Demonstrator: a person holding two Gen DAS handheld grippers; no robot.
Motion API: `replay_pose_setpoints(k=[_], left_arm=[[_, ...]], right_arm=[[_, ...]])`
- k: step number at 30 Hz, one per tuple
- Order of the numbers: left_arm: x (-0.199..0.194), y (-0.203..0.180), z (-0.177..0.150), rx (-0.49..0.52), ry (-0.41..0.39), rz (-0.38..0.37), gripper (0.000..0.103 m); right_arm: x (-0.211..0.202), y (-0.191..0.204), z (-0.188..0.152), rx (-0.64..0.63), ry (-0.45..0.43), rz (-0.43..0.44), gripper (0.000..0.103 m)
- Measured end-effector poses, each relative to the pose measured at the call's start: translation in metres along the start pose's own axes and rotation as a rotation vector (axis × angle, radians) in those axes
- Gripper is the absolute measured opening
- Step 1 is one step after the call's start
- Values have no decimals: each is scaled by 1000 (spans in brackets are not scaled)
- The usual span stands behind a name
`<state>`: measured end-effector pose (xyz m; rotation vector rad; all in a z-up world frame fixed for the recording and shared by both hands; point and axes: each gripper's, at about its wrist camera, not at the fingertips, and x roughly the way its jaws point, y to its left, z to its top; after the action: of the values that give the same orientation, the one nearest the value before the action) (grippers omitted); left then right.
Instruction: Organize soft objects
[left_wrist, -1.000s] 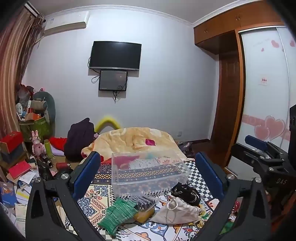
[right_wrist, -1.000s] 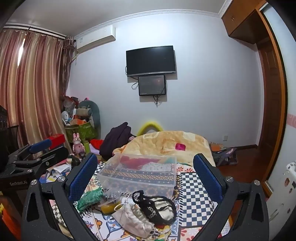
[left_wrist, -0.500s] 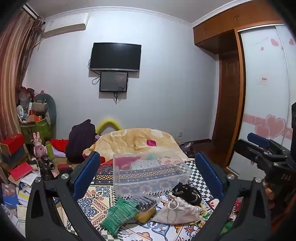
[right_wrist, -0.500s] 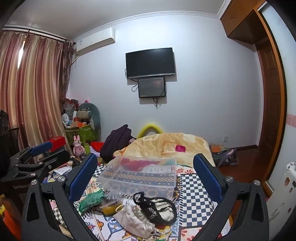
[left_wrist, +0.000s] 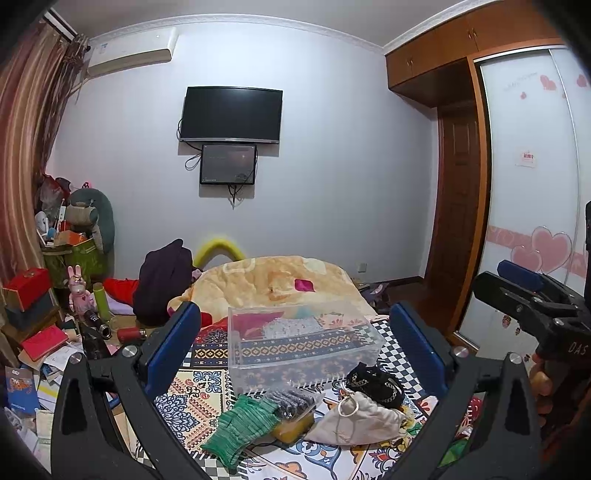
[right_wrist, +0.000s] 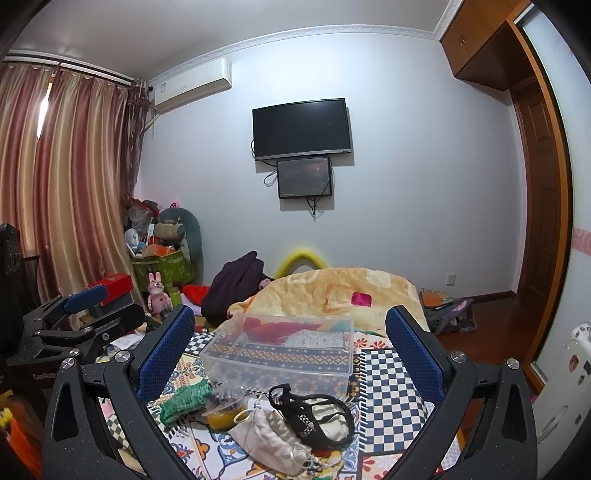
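Note:
A clear plastic bin (left_wrist: 299, 343) (right_wrist: 280, 354) stands on the patterned bedspread (left_wrist: 195, 398). In front of it lie a green knitted piece (left_wrist: 240, 424) (right_wrist: 184, 400), a clear bag over something yellow (left_wrist: 295, 410) (right_wrist: 225, 410), a cream drawstring pouch (left_wrist: 358, 421) (right_wrist: 269, 439) and a black garment with white trim (left_wrist: 376, 384) (right_wrist: 310, 417). My left gripper (left_wrist: 295, 354) is open and empty, above and before these items. My right gripper (right_wrist: 290, 354) is open and empty too. Each gripper shows at the edge of the other's view.
A yellow blanket (left_wrist: 273, 280) is heaped behind the bin, with a dark garment (left_wrist: 162, 280) to its left. Boxes, books and toys (left_wrist: 44, 317) crowd the left side. A wardrobe (left_wrist: 532, 192) and a wooden door (left_wrist: 458, 221) stand on the right.
Both views have shifted slightly, with the scene sitting a little lower in frame. Both grippers stay open and empty; the items have not moved.

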<state>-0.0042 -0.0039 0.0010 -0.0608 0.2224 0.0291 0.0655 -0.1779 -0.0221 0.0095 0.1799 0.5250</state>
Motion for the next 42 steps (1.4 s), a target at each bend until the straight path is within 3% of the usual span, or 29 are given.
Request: replay_pose_setpoints(k=[42], left_arm=[[-2, -2, 1, 10, -5, 2, 103]], right_arm=[[-3, 1, -3, 5, -17, 5, 103]])
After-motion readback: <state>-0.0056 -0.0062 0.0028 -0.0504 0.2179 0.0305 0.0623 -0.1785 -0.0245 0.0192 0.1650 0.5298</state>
